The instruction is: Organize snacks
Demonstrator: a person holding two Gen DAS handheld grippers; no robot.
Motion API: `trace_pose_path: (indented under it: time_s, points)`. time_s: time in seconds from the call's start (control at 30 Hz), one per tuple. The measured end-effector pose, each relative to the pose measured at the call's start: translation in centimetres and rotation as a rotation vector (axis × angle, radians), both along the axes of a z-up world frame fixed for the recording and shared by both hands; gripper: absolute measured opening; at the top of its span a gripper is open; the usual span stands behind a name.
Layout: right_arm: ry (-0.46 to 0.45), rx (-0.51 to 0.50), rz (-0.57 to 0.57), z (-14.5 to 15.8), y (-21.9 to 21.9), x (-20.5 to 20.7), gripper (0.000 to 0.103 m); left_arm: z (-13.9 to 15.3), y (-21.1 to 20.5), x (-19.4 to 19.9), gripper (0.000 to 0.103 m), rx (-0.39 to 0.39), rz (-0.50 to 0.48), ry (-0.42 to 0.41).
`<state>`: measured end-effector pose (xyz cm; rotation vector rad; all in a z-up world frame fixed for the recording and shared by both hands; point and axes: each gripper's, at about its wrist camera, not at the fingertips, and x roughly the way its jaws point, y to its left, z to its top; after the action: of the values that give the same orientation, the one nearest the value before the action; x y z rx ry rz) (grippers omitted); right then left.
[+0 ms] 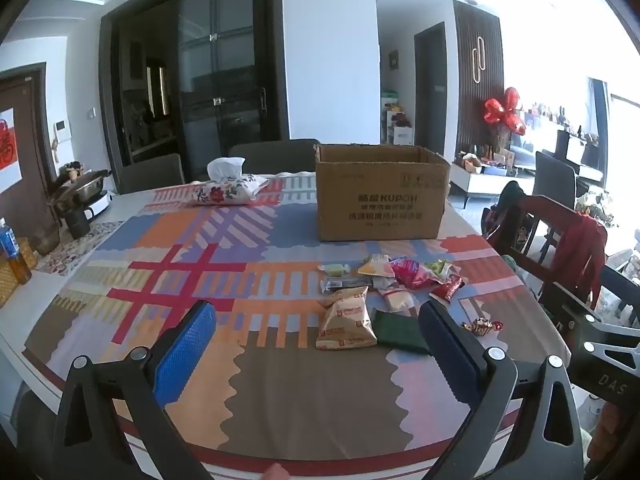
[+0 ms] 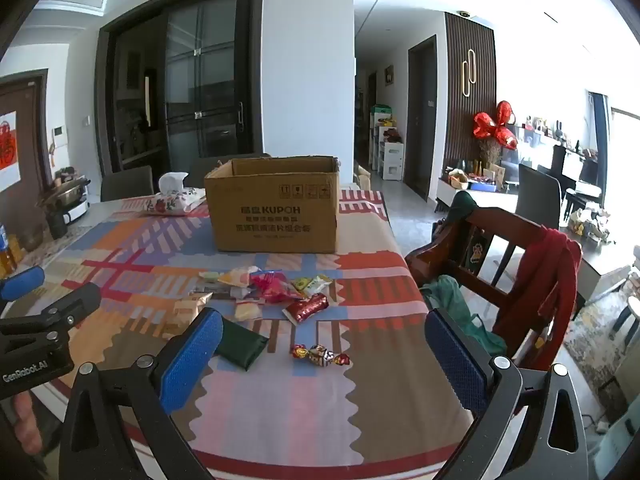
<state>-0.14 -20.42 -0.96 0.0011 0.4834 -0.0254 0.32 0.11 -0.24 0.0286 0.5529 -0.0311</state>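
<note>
On the patterned tablecloth (image 1: 192,280), snack packets (image 1: 384,280) lie before an open cardboard box (image 1: 380,200), both hand-held grippers (image 1: 316,344) (image 2: 324,354) spread wide, empty.

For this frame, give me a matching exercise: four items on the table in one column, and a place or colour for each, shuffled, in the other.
Things:
1. cardboard box
2. tissue pack
3. dark green packet
4. foil-wrapped candy

Descriptions:
A. lies alone, nearest the table's front edge, right of the green packet
B. floral cover, white tissue sticking up, left of the box
C. flat, beside the right tool's left finger
D. open-topped, behind the snack pile

Pairs: 1-D, 2-B, 3-C, 4-A
</note>
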Motion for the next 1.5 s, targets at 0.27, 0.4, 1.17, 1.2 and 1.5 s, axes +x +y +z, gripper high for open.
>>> trace_pose_path:
  time_s: [0.27, 0.4, 1.17, 1.2, 1.5]
  points:
    - [-0.001, 0.004, 0.001, -0.1, 0.0, 0.0, 0.102, 0.2, -0.3, -0.7, 0.103, 0.008, -0.005, -0.027]
    - [0.006, 0.007, 0.000, -0.2, 0.0, 0.2, 0.102, 0.4, -0.3, -0.9, 0.103, 0.014, -0.009, -0.038]
    - [0.005, 0.008, 0.001, -0.1, -0.1, 0.1, 0.102, 0.3, -0.1, -0.7, 0.103, 0.012, -0.003, -0.029]
    - [0.005, 0.008, 0.001, -0.1, -0.1, 0.1, 0.102, 0.3, -0.1, -0.7, 0.103, 0.012, -0.003, -0.029]
    - [0.005, 0.008, 0.001, -0.1, -0.1, 0.1, 0.102, 0.3, -0.2, -0.8, 0.103, 0.012, -0.004, -0.029]
